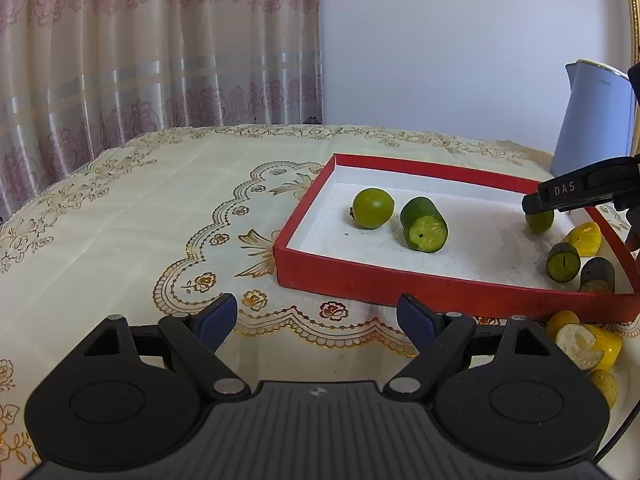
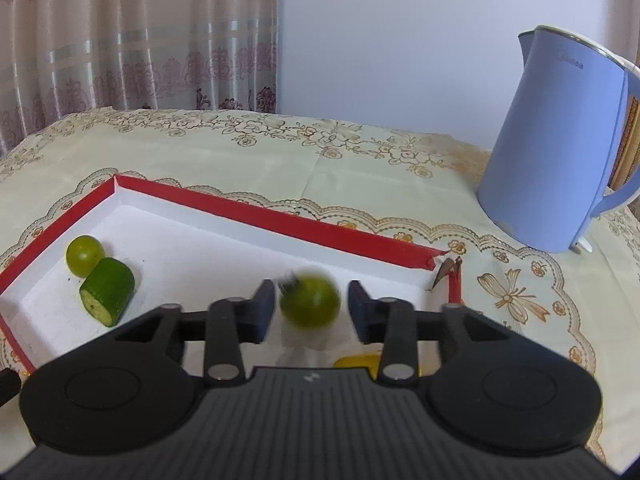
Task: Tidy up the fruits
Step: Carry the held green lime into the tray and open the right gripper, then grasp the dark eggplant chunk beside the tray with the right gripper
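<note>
over the red box: right tool [image 2: 311, 312], pads parted, blurred green lime [image 2: 310, 301] between them, untouched
left tool [image 1: 316, 318]: wide apart, empty, over tabletop [image 1: 140, 220]
red box [image 1: 440, 288]: whole lime [image 1: 373, 208], cucumber chunk [image 1: 424, 230] inside

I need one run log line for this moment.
right gripper: open, round green fruit blurred between fingers, over red tray | left gripper: open, empty

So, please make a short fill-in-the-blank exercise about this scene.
1. The tray has ___ outer walls.
2. The kettle is light ___.
3. The round fruit between the right gripper pads is ___.
4. The left gripper holds ___.

Missing words: red; blue; green; nothing
</note>
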A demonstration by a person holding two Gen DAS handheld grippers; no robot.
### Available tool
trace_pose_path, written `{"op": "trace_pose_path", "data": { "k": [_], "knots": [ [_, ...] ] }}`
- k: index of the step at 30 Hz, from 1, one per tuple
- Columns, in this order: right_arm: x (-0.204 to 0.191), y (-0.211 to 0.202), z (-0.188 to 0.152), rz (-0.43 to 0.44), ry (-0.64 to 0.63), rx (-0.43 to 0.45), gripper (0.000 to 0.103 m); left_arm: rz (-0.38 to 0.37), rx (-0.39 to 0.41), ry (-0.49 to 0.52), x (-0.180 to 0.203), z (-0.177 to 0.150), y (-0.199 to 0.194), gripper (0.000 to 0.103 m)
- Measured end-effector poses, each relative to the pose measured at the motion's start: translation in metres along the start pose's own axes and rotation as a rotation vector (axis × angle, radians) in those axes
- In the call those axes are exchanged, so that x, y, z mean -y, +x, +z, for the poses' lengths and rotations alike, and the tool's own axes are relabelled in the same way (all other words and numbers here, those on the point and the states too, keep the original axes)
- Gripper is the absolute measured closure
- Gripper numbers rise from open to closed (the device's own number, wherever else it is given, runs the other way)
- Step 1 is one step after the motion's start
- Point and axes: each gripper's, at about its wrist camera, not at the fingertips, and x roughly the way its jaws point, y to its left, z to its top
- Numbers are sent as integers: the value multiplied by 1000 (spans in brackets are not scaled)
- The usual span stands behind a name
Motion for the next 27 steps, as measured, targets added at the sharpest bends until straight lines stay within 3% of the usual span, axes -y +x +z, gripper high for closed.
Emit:
{"op": "trace_pose_path", "data": {
  "k": [4,8,10,14,17,20,25,27],
  "knots": [
    [0,-19,0,4,0,48,54,0,-1,-1,0,0,0,16],
    [1,-66,-12,25,-6,155,54,-3,-2,-10,-2,-1,0,16],
    [0,-99,-27,46,-2,220,54,-3,-2,-11,-2,-1,-1,16],
    [-1,-150,-60,72,-10,272,54,1,-1,-12,-2,-1,-1,16],
    [-7,-168,-83,110,-51,254,54,2,1,-14,-2,-1,-1,15],
    [-15,-167,-100,250,-51,201,54,0,1,-28,-4,-1,-1,15],
    [-47,-146,-109,184,-189,154,55,4,-7,-37,-5,-1,0,14],
    [-55,-141,-111,202,-221,142,65,4,-9,-37,-5,0,0,14]
  ]
}}
